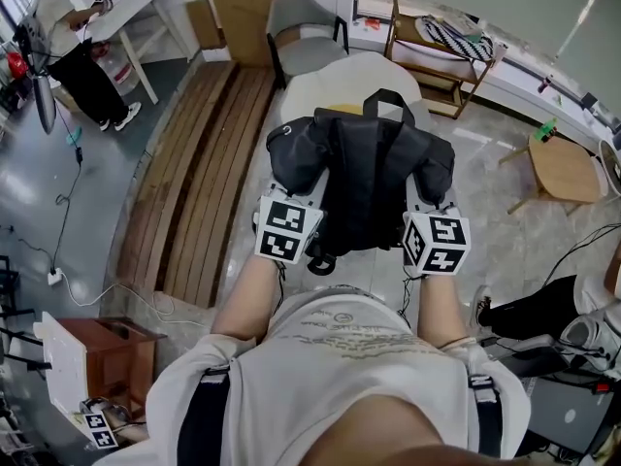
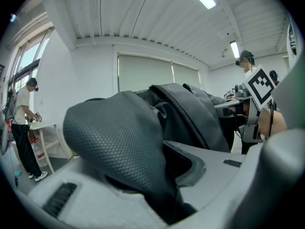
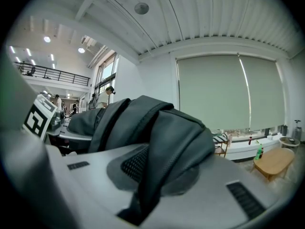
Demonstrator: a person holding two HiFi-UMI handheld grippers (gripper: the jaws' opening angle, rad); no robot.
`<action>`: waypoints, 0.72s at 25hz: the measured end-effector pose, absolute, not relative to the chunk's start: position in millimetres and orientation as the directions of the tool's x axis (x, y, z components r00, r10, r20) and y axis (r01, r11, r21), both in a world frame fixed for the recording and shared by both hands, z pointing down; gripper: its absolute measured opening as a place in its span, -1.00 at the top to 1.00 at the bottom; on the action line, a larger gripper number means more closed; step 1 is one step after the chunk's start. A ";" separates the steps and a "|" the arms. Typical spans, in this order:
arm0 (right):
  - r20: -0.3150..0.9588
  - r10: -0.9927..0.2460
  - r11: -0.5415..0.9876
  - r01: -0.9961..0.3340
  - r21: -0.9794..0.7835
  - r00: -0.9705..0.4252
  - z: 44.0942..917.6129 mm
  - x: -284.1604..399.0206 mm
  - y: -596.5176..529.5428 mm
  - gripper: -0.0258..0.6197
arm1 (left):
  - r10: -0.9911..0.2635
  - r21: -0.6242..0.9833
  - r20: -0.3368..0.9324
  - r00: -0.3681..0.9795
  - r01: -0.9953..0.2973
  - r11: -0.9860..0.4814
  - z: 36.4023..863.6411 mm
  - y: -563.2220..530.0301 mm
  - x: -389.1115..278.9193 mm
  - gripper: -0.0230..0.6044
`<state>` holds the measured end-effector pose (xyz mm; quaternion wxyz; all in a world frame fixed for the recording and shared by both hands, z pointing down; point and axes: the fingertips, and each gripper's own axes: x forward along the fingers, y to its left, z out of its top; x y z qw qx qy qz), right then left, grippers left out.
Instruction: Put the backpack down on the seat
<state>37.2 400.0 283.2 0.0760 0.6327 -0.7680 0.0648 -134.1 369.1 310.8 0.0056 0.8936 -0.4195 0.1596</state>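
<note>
- The black backpack [image 1: 364, 178] is held up in front of the person, over the near edge of the cream seat [image 1: 349, 78]; whether it touches the seat cannot be told.
- The backpack is seen closed, so nothing of its contents is shown.
- The left gripper [image 2: 164, 175] is seen with its jaws clamped on a fold of the bag's textured fabric.
- The right gripper [image 3: 152, 175] is seen with its jaws pressed together on a narrower fold at the bag's other side.
- An open wooden shelf unit [image 1: 427, 66] behind the seat is seen holding a striped cloth [image 1: 458, 35].
- Only in the head view are the seat, a grey chair [image 1: 301, 29] beyond it and wooden planks [image 1: 199, 178] on the floor shown.
- Only in the left gripper view is the right gripper's marker cube [image 2: 261, 84] seen from the side.
- In the right gripper view a green bottle [image 3: 259, 151] is shown beside a low wooden counter [image 3: 274, 162], and a railed upper gallery [image 3: 52, 73] is shown that appears in no other view.
</note>
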 end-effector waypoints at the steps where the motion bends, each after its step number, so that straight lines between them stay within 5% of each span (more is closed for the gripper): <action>1: 0.198 -0.963 0.186 -0.983 -0.005 -0.183 283.6 30.8 399.2 0.74 | -0.745 -0.124 0.288 0.602 -0.748 -0.652 311.0 367.3 -140.4 0.51; 18: 0.228 -0.957 0.178 -0.984 -0.029 -0.180 305.2 25.1 328.5 0.74 | -0.725 -0.114 0.309 0.615 -0.734 -0.670 330.2 294.4 -145.2 0.51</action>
